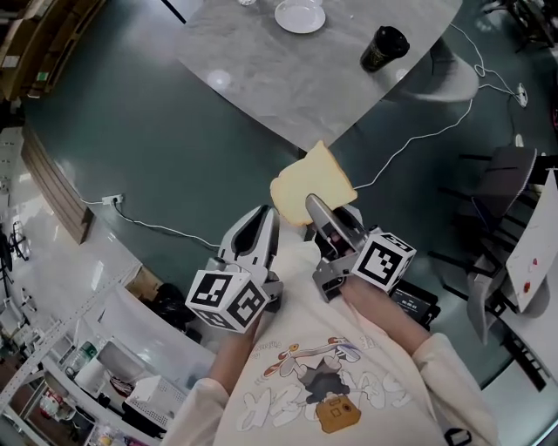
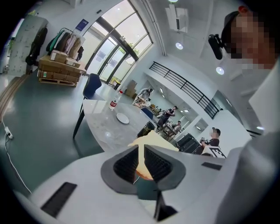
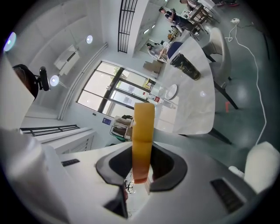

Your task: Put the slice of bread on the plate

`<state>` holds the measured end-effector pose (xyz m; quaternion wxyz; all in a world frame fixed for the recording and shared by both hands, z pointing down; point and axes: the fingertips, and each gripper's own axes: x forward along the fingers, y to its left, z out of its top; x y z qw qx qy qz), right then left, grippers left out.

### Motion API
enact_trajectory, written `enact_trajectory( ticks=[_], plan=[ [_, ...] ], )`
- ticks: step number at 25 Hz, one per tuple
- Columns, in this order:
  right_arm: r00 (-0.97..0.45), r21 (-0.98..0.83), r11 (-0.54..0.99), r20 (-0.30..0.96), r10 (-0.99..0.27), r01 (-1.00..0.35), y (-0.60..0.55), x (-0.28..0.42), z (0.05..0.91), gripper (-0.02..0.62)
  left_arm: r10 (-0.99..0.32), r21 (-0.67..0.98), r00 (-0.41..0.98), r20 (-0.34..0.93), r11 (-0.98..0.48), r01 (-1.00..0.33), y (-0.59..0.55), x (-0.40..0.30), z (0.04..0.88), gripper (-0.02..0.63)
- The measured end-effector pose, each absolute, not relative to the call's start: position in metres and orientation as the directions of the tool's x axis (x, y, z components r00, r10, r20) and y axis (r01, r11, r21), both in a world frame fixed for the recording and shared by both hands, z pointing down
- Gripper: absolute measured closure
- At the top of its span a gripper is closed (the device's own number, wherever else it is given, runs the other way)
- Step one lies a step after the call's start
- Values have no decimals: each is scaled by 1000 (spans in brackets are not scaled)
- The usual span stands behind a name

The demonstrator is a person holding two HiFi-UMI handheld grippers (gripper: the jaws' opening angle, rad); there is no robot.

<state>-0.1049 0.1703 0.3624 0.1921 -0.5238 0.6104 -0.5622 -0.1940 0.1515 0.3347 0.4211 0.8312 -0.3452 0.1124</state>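
Observation:
A slice of bread (image 1: 311, 184) with a tan crust is held up in the air over the dark floor, short of the marble table (image 1: 288, 87). My right gripper (image 1: 316, 206) is shut on its near edge. In the right gripper view the bread (image 3: 143, 131) stands edge-on between the pads of that gripper (image 3: 142, 168). My left gripper (image 1: 268, 214) sits just left of the bread, jaws together and holding nothing. In the left gripper view the bread (image 2: 154, 139) shows beyond that gripper (image 2: 141, 164). The white plate (image 1: 300, 16) lies on the far part of the table, also seen as a plate (image 2: 123, 118) and a plate (image 3: 172, 91).
A black cup (image 1: 384, 47) stands on the table to the right of the plate, and a bottle (image 2: 113, 103) stands near the plate. A white cable (image 1: 418, 139) runs over the floor. Dark chairs (image 1: 506, 174) are at the right, shelves with clutter (image 1: 78, 375) at the lower left.

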Motion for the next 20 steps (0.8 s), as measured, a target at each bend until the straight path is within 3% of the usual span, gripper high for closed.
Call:
enact_trajectory(
  ticks=[7,20],
  plan=[
    [-354,-893,-234,377,-856,-383,155,-87,376,505,-418,623,753,509,-425,-657,127,-174,351,560],
    [-450,-914,-176,340,-826,-367,29,15,368,505,-476,598,694,540,-363,-714,13,-67,352,560]
  ],
)
